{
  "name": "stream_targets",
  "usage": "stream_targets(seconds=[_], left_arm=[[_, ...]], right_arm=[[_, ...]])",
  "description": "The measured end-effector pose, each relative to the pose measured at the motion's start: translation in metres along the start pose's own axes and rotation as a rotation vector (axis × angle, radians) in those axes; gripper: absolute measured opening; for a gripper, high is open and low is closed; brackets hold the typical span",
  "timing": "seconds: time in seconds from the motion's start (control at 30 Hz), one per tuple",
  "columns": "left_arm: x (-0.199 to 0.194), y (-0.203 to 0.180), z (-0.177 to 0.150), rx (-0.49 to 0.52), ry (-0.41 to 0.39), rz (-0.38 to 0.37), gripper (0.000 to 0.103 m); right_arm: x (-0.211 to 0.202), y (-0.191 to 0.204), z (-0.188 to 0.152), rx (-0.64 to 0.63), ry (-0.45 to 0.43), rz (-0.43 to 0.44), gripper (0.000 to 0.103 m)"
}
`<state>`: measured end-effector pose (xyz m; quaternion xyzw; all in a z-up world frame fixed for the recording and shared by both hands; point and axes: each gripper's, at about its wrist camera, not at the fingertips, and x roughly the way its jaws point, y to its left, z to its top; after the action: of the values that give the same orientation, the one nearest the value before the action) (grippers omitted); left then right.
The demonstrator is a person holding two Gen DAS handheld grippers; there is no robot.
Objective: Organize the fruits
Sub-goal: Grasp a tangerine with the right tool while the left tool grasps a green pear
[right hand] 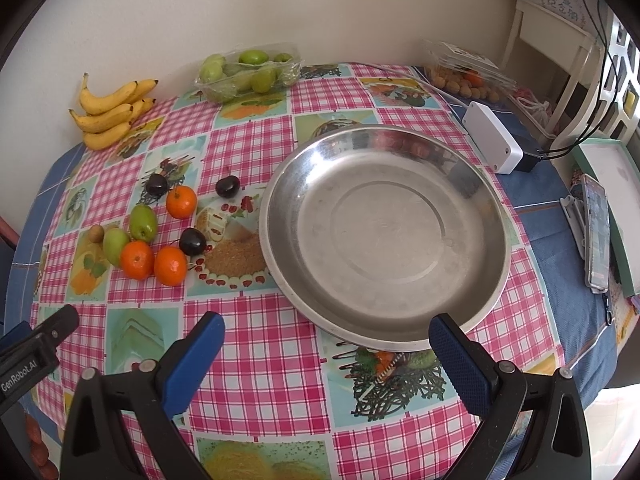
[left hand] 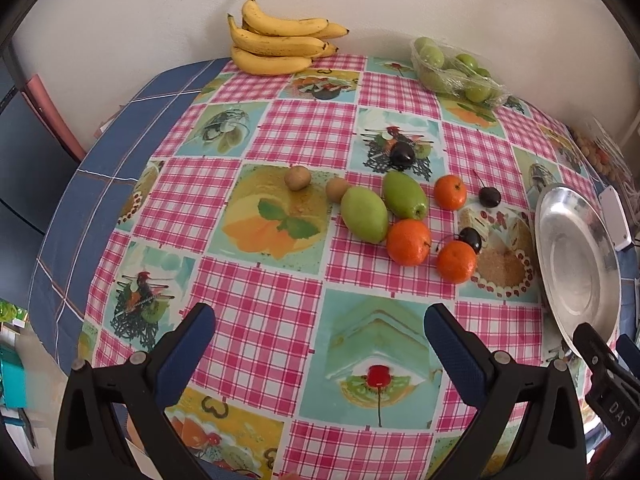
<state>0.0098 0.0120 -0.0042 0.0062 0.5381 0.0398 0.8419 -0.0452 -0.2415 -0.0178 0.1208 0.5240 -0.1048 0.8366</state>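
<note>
Loose fruit lies on the checked tablecloth: three tangerines (left hand: 409,241) (right hand: 137,259), two green fruits (left hand: 364,214) (right hand: 142,222), two small kiwis (left hand: 297,178), and three dark cherries (left hand: 402,154) (right hand: 227,186). An empty steel dish (left hand: 576,272) (right hand: 384,236) sits to the right of them. My left gripper (left hand: 320,328) is open over the near tablecloth, well short of the fruit. My right gripper (right hand: 326,332) is open at the dish's near rim, holding nothing.
Bananas (left hand: 280,40) (right hand: 110,114) and a wrapped tray of green fruit (left hand: 456,70) (right hand: 248,70) sit by the wall. A white box (right hand: 493,142), a phone (right hand: 597,232) and a packet of small snacks (right hand: 468,76) lie to the right of the dish.
</note>
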Motion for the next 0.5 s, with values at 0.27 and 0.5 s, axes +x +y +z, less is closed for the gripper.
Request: stream_targets(seconds=[0.27, 0.5], left_arm=[[0.010, 0.008, 0.014, -0.055, 0.040, -0.079, 0.103], [0.010, 0.012, 0.043, -0.096, 0.048, -0.195, 0.103]], right_arm=[[0.001, 0.022, 0.012, -0.072, 0.012, 0.053, 0.103], [0.008, 0.048, 0.030, -0.112, 0.057, 0.120, 0.103]])
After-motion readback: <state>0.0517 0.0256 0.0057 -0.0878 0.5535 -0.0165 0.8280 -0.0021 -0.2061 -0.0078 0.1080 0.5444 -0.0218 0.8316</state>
